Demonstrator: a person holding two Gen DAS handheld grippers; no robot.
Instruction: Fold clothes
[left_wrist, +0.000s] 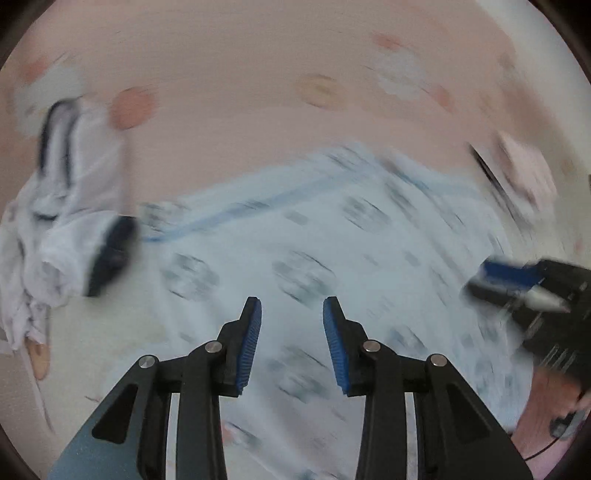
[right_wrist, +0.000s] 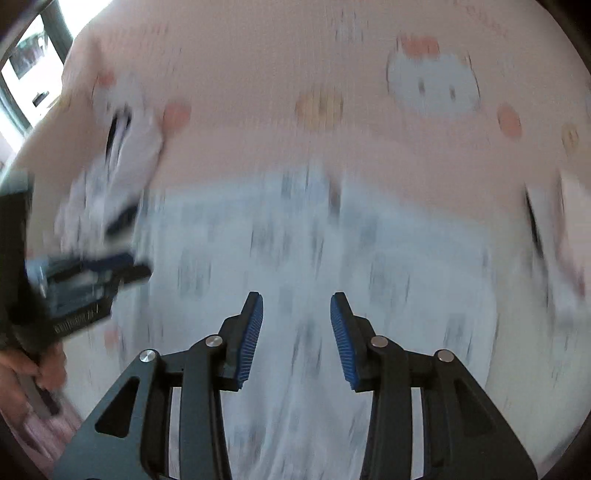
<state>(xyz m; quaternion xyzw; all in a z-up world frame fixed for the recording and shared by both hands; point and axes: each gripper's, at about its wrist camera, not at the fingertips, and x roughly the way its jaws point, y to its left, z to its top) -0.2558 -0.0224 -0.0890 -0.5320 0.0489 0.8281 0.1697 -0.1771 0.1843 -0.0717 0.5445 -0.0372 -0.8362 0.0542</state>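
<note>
Both views motion-blurred. Far left of the right wrist view: a window (right_wrist: 26, 62), bright, with dark frame bars. Work surface is a pink sheet (left_wrist: 240, 55) printed with white cat faces and round peach and tan spots; it fills the background in both views.

Left on the sheet: a crumpled white garment (left_wrist: 62, 206) with dark trim, in a heap. Centre: a pale blue garment (left_wrist: 295, 240) with a grey repeat print, spread flat, its left edge touching the heap. Right: a small pink-and-white folded item (left_wrist: 524, 173), detail lost to blur.

Left gripper (left_wrist: 291, 332) above the blue garment, blue pads apart, nothing between them. Right gripper (right_wrist: 296, 330) likewise above it, spread and empty.
</note>
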